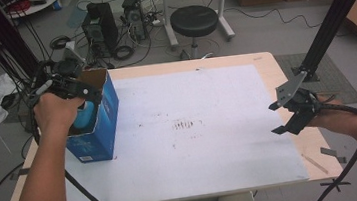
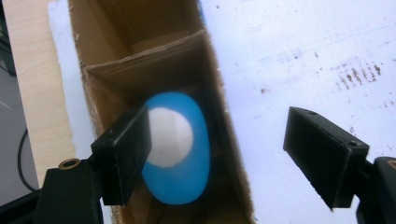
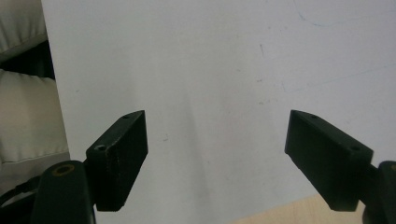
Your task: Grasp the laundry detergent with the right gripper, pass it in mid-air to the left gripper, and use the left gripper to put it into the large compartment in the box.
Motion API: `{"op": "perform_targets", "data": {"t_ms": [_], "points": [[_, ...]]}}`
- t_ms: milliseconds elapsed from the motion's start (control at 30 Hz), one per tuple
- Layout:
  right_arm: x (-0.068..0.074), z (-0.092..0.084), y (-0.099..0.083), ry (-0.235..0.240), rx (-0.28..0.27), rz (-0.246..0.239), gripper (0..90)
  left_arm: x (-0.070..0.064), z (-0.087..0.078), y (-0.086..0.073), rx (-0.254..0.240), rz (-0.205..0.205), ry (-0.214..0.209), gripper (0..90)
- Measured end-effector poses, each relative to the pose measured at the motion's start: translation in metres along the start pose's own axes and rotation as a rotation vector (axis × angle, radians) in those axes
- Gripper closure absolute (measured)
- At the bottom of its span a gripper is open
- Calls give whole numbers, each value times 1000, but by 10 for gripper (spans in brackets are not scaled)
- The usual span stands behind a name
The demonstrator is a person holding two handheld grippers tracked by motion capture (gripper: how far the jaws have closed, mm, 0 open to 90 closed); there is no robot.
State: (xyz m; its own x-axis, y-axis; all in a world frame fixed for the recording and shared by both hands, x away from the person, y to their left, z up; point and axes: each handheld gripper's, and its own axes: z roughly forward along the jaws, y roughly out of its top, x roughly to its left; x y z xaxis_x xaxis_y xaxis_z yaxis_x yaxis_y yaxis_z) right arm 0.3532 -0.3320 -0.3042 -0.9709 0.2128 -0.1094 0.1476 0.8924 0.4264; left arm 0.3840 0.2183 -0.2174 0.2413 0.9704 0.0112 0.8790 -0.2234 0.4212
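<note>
The left gripper (image 2: 217, 154) hangs over an open blue cardboard box (image 1: 106, 115), its matte black blocky jaws spread wide and holding nothing. Below and between the fingers, closer to the left one, a smooth blue egg-shaped object (image 2: 180, 149) with a round white top sits inside the box, past a raw brown corrugated flap; it is blurred, and the left finger (image 2: 123, 154) covers its edge, so its lower part cannot be made out. The right gripper (image 1: 289, 116) is released too, hovering over the white, faintly stained sheet (image 1: 209, 127) near the table's wooden edge (image 1: 316, 141)
</note>
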Motion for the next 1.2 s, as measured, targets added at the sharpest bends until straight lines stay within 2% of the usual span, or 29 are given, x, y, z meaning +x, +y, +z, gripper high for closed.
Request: {"op": "perform_targets", "data": {"t_ms": [367,867,1133,1200], "points": [[1,0,1,1,3,2,211,-21,-2,8,0,78,-36,217],[1,2,2,2,3,5,212,-47,1,16,-16,160,-84,191],[0,3,3,2,3,14,209,-63,3,22,-21,206,-104,187],[0,3,3,2,0,13,209,-70,4,26,-22,227,-111,188]]}}
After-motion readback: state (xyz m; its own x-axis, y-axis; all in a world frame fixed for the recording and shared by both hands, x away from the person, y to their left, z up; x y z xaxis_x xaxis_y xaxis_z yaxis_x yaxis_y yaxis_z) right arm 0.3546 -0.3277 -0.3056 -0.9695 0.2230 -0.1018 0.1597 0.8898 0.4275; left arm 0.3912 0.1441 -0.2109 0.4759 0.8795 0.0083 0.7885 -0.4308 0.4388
